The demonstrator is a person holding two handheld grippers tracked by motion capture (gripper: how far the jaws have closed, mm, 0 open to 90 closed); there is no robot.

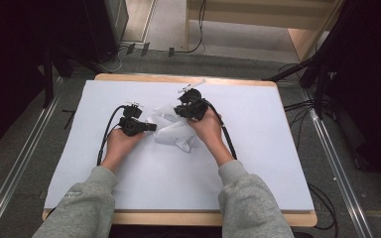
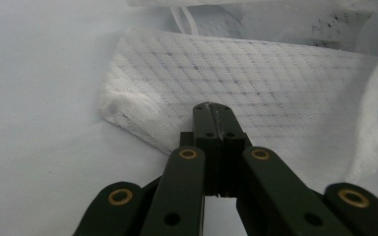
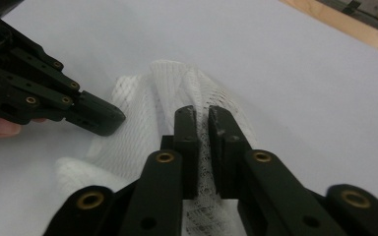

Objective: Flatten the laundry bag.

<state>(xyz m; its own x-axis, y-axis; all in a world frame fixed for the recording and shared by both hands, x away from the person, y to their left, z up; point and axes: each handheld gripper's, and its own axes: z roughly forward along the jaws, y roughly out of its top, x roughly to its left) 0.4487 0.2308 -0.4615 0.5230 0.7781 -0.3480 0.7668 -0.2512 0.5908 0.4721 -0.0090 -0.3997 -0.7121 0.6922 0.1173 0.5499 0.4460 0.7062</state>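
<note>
A crumpled white mesh bag (image 1: 171, 130) lies in the middle of the white table cover (image 1: 258, 163). My left gripper (image 1: 153, 127) lies low at the bag's left edge, jaws pressed flat together. In the left gripper view its tips (image 2: 211, 110) rest on top of the folded mesh (image 2: 275, 73), and I see no mesh between them. My right gripper (image 1: 179, 112) comes in from the far side, above the bag. In the right gripper view its jaws (image 3: 202, 115) stand nearly together with a strip of mesh (image 3: 142, 142) pinched in the narrow gap. The left gripper (image 3: 106, 120) touches the mesh beside it.
A wooden table edge (image 1: 178, 78) borders the white cover at the back. Black stands and cables (image 1: 317, 104) sit on the floor at both sides. Each gripper's cable (image 1: 228, 139) trails back over the cover along the forearms.
</note>
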